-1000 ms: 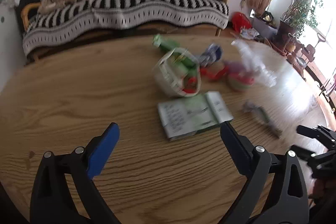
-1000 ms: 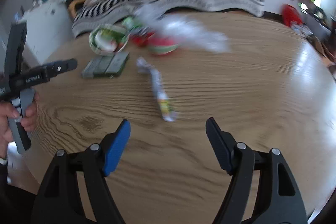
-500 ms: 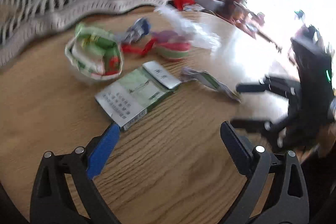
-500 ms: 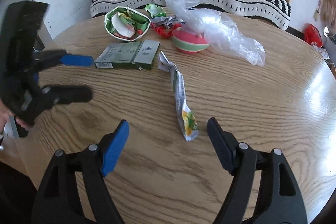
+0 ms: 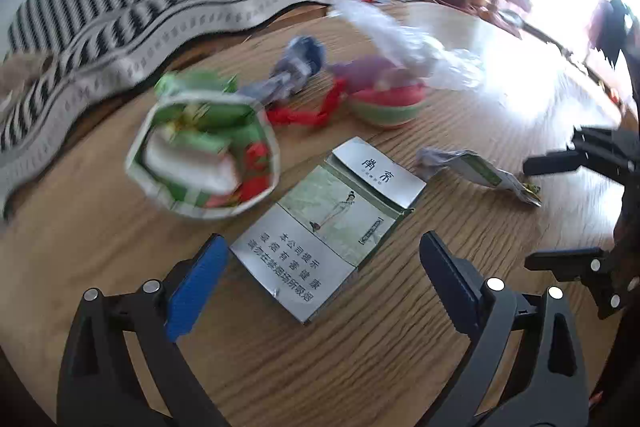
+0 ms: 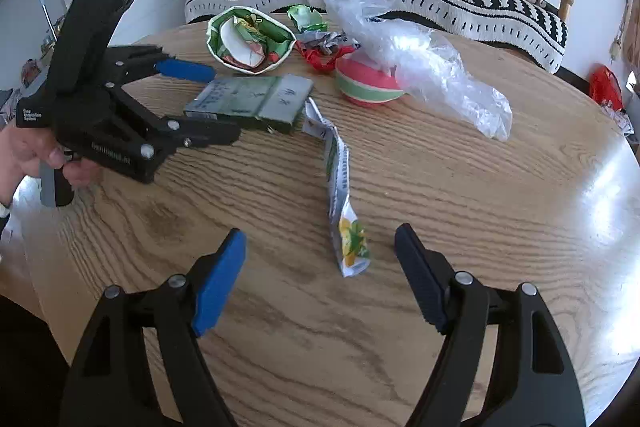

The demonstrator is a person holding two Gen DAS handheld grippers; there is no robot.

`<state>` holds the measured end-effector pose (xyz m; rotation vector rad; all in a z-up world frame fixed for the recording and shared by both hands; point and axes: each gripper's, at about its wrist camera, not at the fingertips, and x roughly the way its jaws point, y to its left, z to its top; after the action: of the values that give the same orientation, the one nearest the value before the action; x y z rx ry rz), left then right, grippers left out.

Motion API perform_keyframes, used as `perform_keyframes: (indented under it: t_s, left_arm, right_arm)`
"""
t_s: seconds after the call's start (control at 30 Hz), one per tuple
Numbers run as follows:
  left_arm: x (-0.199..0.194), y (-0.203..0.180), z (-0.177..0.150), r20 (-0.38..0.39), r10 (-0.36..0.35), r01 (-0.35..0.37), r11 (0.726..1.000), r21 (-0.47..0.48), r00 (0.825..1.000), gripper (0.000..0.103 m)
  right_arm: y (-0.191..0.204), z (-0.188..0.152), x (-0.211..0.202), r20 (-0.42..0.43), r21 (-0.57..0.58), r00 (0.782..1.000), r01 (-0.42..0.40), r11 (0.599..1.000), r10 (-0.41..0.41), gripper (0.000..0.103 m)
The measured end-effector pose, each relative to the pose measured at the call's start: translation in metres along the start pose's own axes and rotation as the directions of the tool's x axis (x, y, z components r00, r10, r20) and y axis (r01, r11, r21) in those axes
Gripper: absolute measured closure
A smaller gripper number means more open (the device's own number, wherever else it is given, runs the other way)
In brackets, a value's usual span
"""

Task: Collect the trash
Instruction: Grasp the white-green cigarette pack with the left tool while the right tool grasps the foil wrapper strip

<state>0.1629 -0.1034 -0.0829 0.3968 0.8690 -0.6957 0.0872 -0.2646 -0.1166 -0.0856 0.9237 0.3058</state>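
Starting out: both grippers, left (image 5: 320, 267) and right (image 6: 320, 267), spread and empty; carton (image 5: 328, 227), wrapper (image 6: 340, 187), bag (image 6: 420, 55) uncollected.

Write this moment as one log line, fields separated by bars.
left tool: open, at flat carton | right tool: open, near long wrapper | nothing held

flat green-grey carton (image 5: 328, 227), long crumpled wrapper (image 6: 340, 187), clear bag (image 6: 420, 55)
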Motion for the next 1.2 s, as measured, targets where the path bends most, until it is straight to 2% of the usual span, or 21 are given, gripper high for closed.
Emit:
perform_keyframes:
  t_s: [0.2, 0.23, 0.3, 0.33, 0.37, 0.47, 0.57, 0.67, 0.77, 0.93, 1.03, 1.13, 1.2]
  left_arm:
    - [0.013, -0.017, 0.011, 0.000, 0.033, -0.033, 0.995, 0.092, 0.999, 0.009]
    - [0.014, -0.020, 0.012, 0.003, 0.034, -0.034, 0.994, 0.104, 0.999, 0.009]
    - [0.016, -0.026, 0.014, 0.003, 0.017, -0.018, 0.991, 0.129, 1.000, 0.009]
    - [0.015, -0.029, 0.014, 0.000, 0.004, -0.004, 0.990, 0.138, 1.000, 0.009]
    - [0.015, -0.033, 0.014, -0.003, -0.015, 0.015, 0.988, 0.153, 1.000, 0.009]
    - [0.007, -0.049, 0.006, -0.035, -0.084, 0.090, 0.968, 0.235, 0.996, 0.009]
    - [-0.003, -0.059, -0.004, -0.063, -0.092, 0.107, 0.948, 0.301, 0.994, 0.009]
    - [-0.009, -0.053, -0.002, -0.021, 0.002, 0.004, 0.954, 0.299, 1.000, 0.009]
    - [-0.004, -0.040, 0.005, 0.001, 0.057, -0.055, 0.965, 0.257, 0.998, 0.009]
    - [0.013, -0.023, 0.014, 0.003, -0.004, 0.003, 0.985, 0.174, 1.000, 0.008]
    - [0.021, -0.021, 0.019, 0.014, -0.024, 0.022, 0.987, 0.162, 1.000, 0.008]
    - [0.026, -0.022, 0.020, -0.014, -0.107, 0.108, 0.985, 0.131, 0.994, 0.007]
    - [0.025, -0.028, 0.018, -0.026, -0.142, 0.144, 0.978, 0.151, 0.990, 0.007]
  right_arm:
    - [0.001, 0.004, 0.005, -0.004, -0.012, 1.000, 0.022, 1.000, -0.022, 0.027]
    - [0.003, 0.002, 0.005, -0.003, -0.020, 1.000, 0.030, 0.999, -0.030, 0.032]
    - [0.006, 0.000, 0.002, 0.011, -0.040, 1.000, 0.024, 0.999, -0.024, 0.052]
    - [0.007, -0.001, 0.000, 0.014, -0.044, 1.000, 0.017, 0.999, -0.016, 0.073]
    - [0.006, -0.002, -0.001, 0.009, -0.043, 1.000, -0.003, 0.999, 0.004, 0.086]
    - [0.003, -0.004, -0.006, -0.012, -0.040, 0.999, -0.038, 0.998, 0.037, 0.086]
    - [-0.003, -0.007, -0.011, -0.018, -0.031, 0.999, -0.031, 0.999, 0.030, 0.086]
    - [-0.010, -0.011, -0.016, -0.022, -0.005, 1.000, -0.022, 1.000, 0.022, 0.086]
    - [-0.015, -0.018, -0.021, -0.022, 0.004, 1.000, -0.019, 1.000, 0.019, 0.086]
    - [-0.028, -0.026, -0.028, -0.015, 0.023, 0.999, -0.037, 0.999, 0.037, 0.086]
    - [-0.037, -0.026, -0.029, -0.008, 0.046, 0.998, -0.069, 0.997, 0.069, 0.086]
    - [-0.041, -0.028, -0.030, -0.004, 0.062, 0.996, -0.092, 0.994, 0.092, 0.086]
    - [-0.044, -0.026, -0.029, 0.000, 0.079, 0.994, -0.109, 0.991, 0.109, 0.086]
